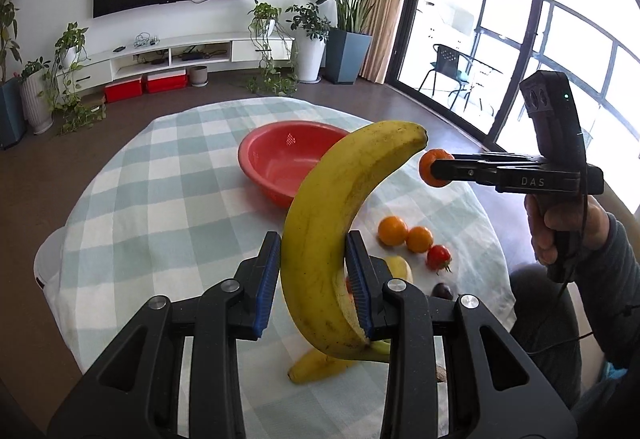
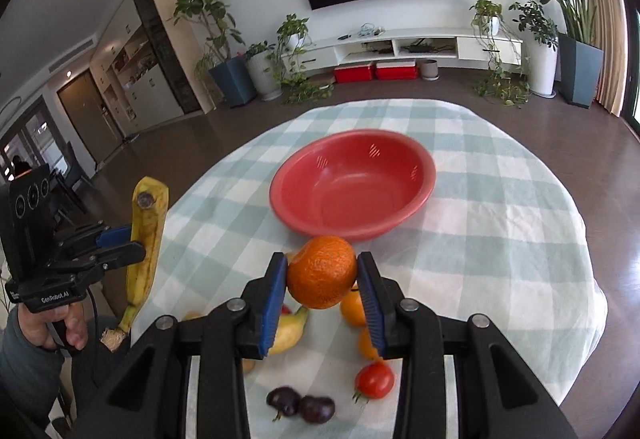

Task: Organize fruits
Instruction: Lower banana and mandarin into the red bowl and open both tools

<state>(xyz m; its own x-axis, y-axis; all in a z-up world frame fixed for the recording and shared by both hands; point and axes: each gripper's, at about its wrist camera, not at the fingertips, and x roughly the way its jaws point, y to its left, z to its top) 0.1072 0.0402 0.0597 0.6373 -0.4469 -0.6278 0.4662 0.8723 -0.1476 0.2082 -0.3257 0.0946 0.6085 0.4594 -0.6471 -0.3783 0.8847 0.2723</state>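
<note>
My left gripper [image 1: 313,271] is shut on a yellow banana [image 1: 332,231] and holds it upright above the table; it also shows in the right wrist view [image 2: 146,235]. My right gripper [image 2: 322,293] is shut on an orange [image 2: 322,271], held above the table near the red bowl [image 2: 352,187]. In the left wrist view the right gripper [image 1: 440,169] holds the orange [image 1: 427,167] to the right of the bowl [image 1: 276,163]. The bowl looks empty.
Loose fruit lies on the checked tablecloth [image 2: 500,219]: two oranges [image 1: 394,230], a tomato [image 2: 374,379], dark plums [image 2: 300,403], another banana [image 1: 316,363] and a yellow fruit [image 1: 400,267]. The round table's edge drops to a dark floor.
</note>
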